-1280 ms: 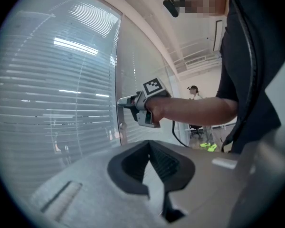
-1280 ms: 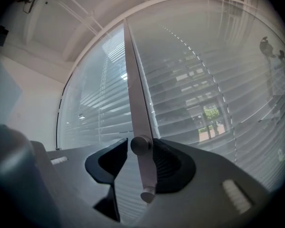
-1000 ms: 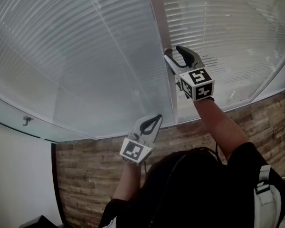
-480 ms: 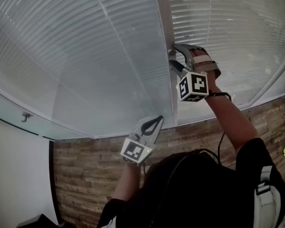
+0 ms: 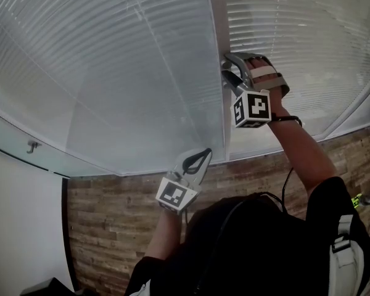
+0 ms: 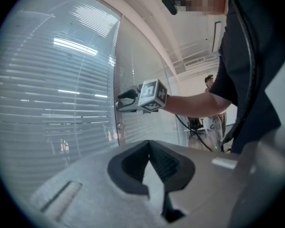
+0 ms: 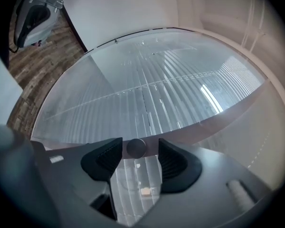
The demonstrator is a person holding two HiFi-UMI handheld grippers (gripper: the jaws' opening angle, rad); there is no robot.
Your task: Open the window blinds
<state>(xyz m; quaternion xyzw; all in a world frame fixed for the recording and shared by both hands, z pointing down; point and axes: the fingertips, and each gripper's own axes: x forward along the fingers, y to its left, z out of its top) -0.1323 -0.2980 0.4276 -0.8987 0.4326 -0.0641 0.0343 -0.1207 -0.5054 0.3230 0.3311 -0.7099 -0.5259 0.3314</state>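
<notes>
At the post (image 5: 217, 42) between the panes, my right gripper (image 5: 225, 66) is straddling the round knob (image 7: 136, 147), jaws just closing but not yet pressing; I am centring it before twisting the blinds (image 5: 111, 73) open.

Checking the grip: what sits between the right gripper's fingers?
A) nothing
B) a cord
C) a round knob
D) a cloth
C: a round knob stands between the fingers of the right gripper, which have just been closing, gaps left on both sides.
</notes>
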